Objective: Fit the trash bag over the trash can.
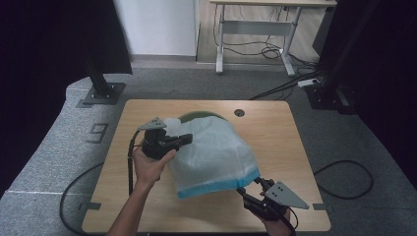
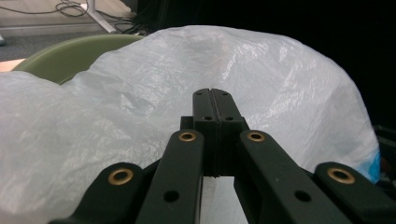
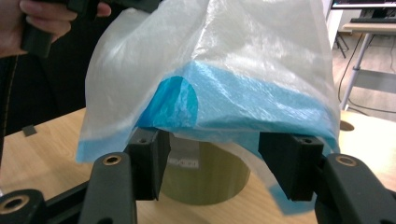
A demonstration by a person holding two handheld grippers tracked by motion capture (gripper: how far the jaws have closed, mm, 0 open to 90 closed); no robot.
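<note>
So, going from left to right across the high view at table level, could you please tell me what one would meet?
Left gripper → plastic bag → right gripper.

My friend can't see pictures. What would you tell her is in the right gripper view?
A thin white plastic bag with a blue edge hangs over a round green bin on a wooden table. The right gripper has its two black jaws apart, just under the blue edge. Top left, a hand holds the bag up with the left gripper.
</note>
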